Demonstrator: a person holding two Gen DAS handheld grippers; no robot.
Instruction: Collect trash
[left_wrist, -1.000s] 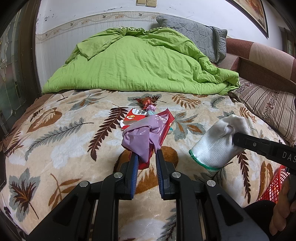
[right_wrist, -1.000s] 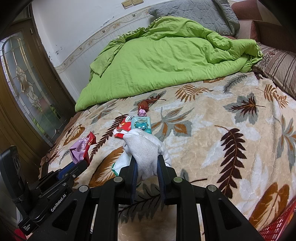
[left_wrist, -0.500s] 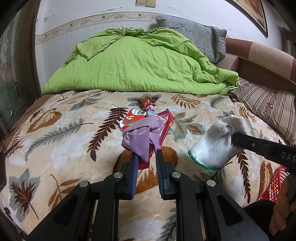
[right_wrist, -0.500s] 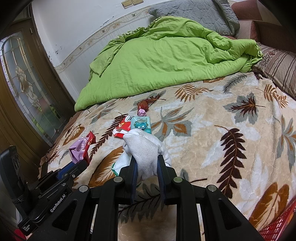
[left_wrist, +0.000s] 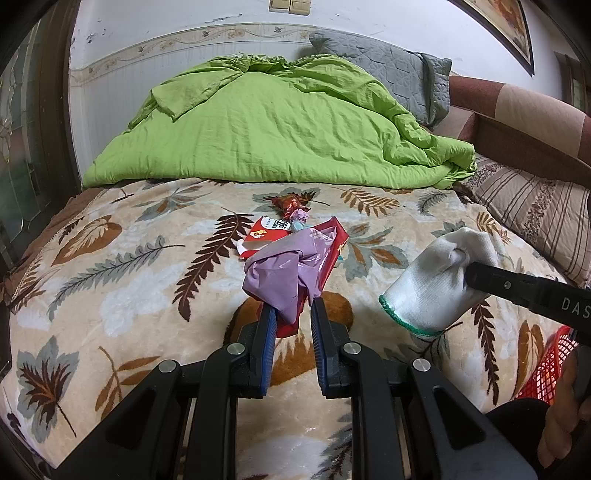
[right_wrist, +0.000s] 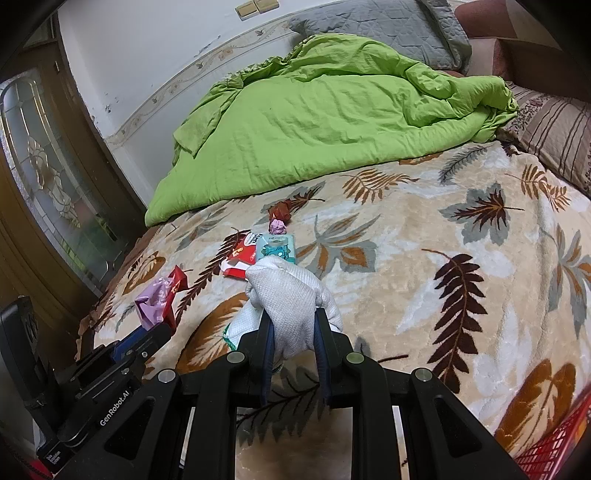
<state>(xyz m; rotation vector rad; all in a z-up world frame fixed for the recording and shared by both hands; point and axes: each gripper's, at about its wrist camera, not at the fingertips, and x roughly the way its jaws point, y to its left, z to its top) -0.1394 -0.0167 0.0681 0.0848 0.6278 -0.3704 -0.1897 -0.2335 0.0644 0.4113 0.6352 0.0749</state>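
The left gripper (left_wrist: 291, 314) is closed on a crumpled lilac plastic bag with a red wrapper (left_wrist: 286, 273), lifted above the middle of the leaf-patterned blanket (left_wrist: 122, 295). The right gripper (right_wrist: 293, 328) is clamped tight on a white knitted glove (right_wrist: 291, 299). A red mesh basket (right_wrist: 554, 450) shows at the near right edge of the bed. I judge both loads should go there; keep both grips firm, release only over its opening. More wrappers (right_wrist: 258, 251) lie mid-blanket.
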